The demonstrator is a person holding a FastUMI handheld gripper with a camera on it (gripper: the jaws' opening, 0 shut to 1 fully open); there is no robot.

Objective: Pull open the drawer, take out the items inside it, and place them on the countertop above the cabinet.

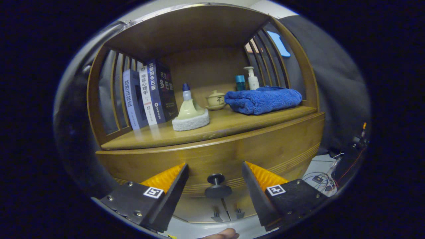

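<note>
A wooden cabinet stands in front of me with a closed drawer (212,156) across its front. The drawer's dark round knob (217,186) sits between my fingers, a little ahead of the tips. My gripper (215,172) is open, its fingers spread wide on either side of the knob without touching it. Above the drawer runs the wooden countertop (232,124). Whatever lies inside the drawer is hidden.
On the countertop stand three books (147,96) at the left, a cream brush with a white pad (191,114), a small lidded cup (215,99), a folded blue towel (264,99), a teal bottle (240,83) and a pump bottle (252,79). Cables (327,177) lie on the floor at the right.
</note>
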